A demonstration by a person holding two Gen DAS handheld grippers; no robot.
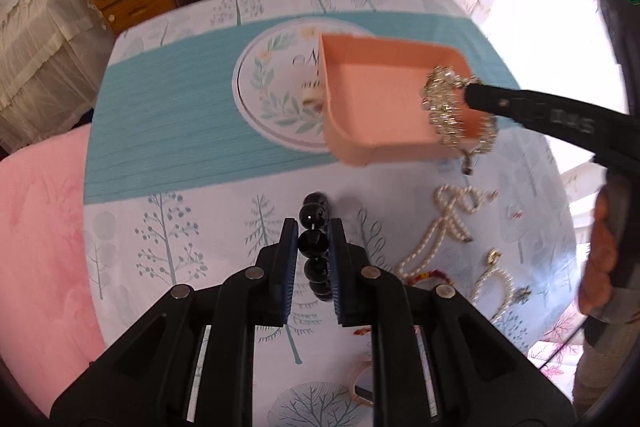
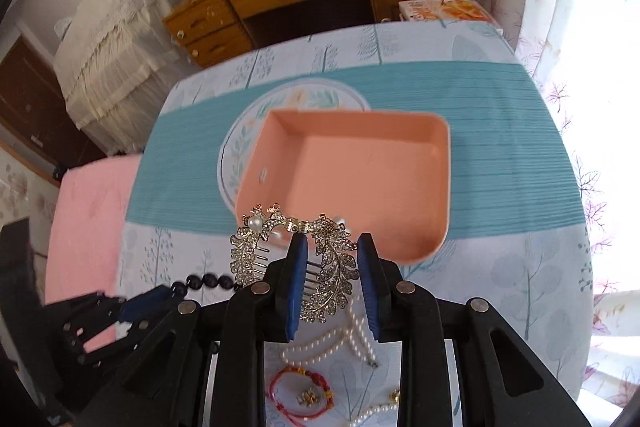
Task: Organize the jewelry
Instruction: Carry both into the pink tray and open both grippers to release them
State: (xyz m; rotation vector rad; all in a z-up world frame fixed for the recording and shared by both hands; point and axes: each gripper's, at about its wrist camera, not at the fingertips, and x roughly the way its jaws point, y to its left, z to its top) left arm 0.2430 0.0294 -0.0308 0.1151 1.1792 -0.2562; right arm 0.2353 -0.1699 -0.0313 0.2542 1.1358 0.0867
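We hold the rhinestone leaf hair comb in the right gripper at the pink plastic tray rim; left gripper clamps the black bead bracelet. Next: advance, release inside.

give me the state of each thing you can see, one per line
Left gripper: shut on black bead bracelet.
Right gripper: holding rhinestone hair comb, at the tray's near edge.
Pink tray: open, empty.
Pearl necklace: lying loose on tablecloth.
Red string bracelet: lying on tablecloth.
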